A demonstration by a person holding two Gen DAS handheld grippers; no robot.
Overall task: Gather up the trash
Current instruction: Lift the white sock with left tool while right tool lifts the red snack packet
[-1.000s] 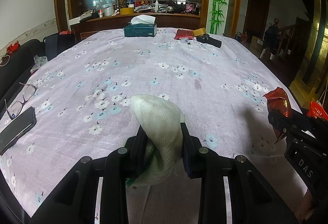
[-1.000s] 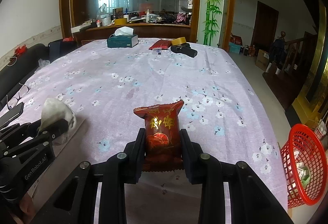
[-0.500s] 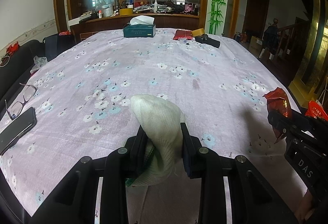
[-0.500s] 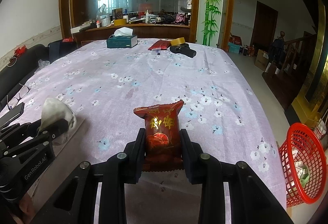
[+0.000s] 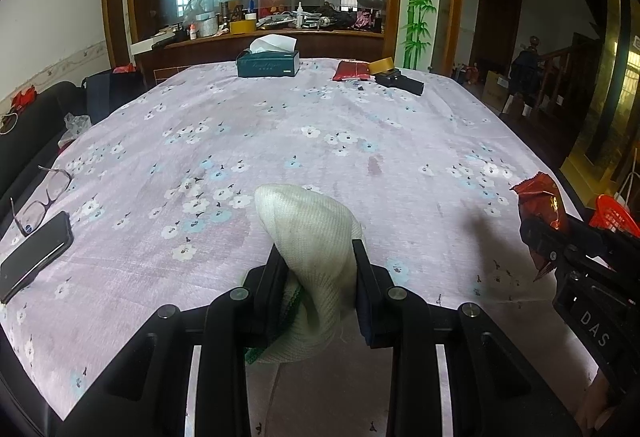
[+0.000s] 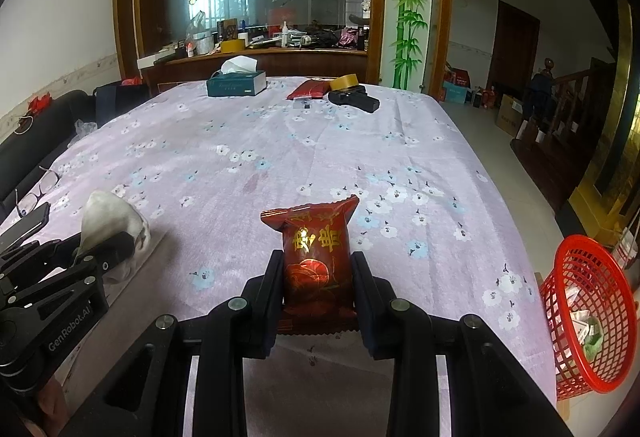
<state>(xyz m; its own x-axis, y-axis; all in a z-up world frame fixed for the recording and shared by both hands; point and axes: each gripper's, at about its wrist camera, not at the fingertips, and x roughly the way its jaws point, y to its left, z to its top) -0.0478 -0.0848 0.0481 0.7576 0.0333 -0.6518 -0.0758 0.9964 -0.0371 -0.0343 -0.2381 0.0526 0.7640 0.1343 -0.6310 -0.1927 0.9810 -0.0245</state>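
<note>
My left gripper (image 5: 318, 257) is shut on a crumpled white knitted glove (image 5: 312, 237) and holds it above the near edge of the table. The glove also shows at the left of the right wrist view (image 6: 112, 213). My right gripper (image 6: 318, 265) is shut on a red snack wrapper (image 6: 316, 249) with gold characters, held upright above the table's near right part. The wrapper shows at the right edge of the left wrist view (image 5: 540, 201). A red mesh trash basket (image 6: 588, 313) stands on the floor to the right of the table, with some trash inside.
The table has a lilac flowered cloth (image 5: 280, 141). At its far end lie a tissue box (image 5: 268, 63), a red packet (image 5: 350, 71), a tape roll (image 5: 380, 66) and a black object (image 5: 400, 82). Glasses (image 5: 40, 197) and a phone (image 5: 36, 257) lie at the left edge.
Both grippers keep their hold. The views have drifted slightly back from the table; the red basket shows a little more in the right wrist view.
</note>
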